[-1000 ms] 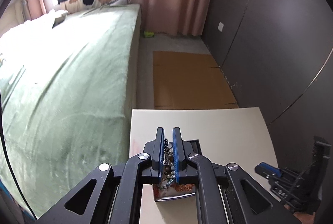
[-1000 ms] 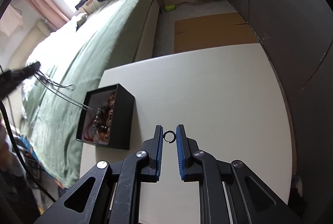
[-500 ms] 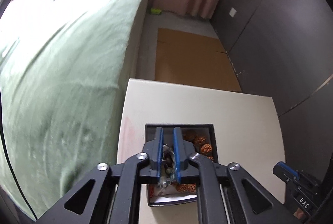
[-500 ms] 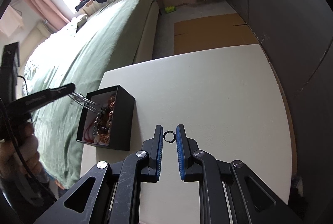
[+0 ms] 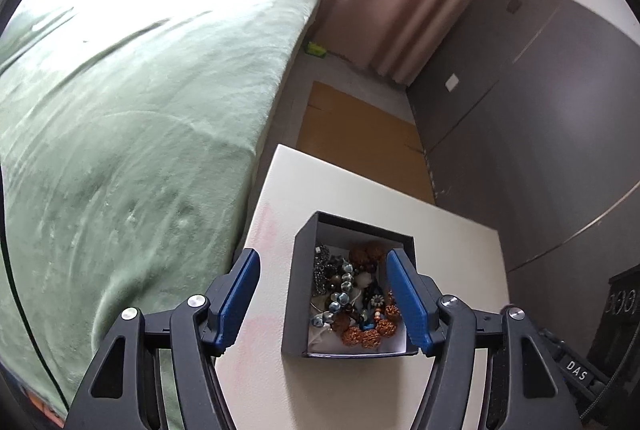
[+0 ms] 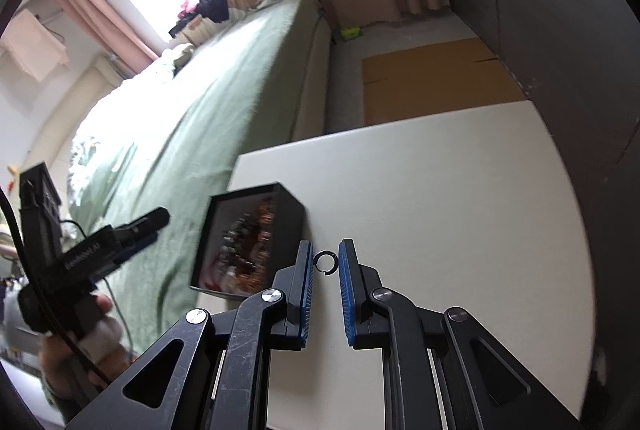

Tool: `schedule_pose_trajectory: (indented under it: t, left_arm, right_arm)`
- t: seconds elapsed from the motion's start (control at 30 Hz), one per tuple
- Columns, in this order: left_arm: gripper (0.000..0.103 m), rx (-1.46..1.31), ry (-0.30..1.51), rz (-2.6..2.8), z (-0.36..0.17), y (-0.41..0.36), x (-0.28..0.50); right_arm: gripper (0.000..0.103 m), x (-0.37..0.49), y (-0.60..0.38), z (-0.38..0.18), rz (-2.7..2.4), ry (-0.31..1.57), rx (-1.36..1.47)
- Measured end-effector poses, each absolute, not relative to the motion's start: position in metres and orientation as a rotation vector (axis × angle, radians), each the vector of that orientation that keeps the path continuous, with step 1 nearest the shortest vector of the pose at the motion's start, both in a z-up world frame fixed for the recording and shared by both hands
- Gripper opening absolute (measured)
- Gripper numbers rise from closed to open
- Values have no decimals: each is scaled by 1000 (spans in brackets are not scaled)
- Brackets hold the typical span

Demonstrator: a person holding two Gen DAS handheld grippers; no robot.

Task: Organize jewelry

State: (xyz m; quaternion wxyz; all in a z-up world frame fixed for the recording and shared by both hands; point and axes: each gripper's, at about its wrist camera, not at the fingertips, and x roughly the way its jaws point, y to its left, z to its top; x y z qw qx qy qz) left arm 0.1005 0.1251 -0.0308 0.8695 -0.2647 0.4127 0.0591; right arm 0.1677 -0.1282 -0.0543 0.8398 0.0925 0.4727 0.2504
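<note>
The left hand-held gripper (image 5: 322,294) hangs above the black box (image 5: 295,286) with its blue pads (image 5: 408,300) spread wide and nothing between them; one pad lies over the box's right wall, the other out over bare tabletop (image 5: 360,390) to the left of the box. The box stands open-topped near the tabletop's left edge, close to the green bed (image 5: 132,134), which runs alongside that edge. Inside the box lies a tangle of jewelry (image 5: 352,300): rust-brown beads, dark and silvery beads, a chain on the left side.

In the right wrist view, the right hand-held gripper (image 6: 325,272) has its pads a narrow gap apart with a small dark ring (image 6: 325,259) between their tips. Whether the pads press on the ring or it lies on the tabletop (image 6: 460,214) just below them cannot be told. The box (image 6: 288,226) sits just to the left of this gripper's left pad, very near it. To the right and ahead, the pale tabletop stretches bare to its far edge, beyond which lie a flat sheet of cardboard (image 6: 436,78) on the floor and a dark cabinet front (image 6: 560,10).
</note>
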Motion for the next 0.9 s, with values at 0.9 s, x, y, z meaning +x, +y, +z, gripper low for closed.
schedule_pose_trajectory:
  t: [0.9]
  left_arm:
    - [82,-469,803,114,-15,130,79]
  right_arm:
    - [55,165,-98,-51,522,936,243]
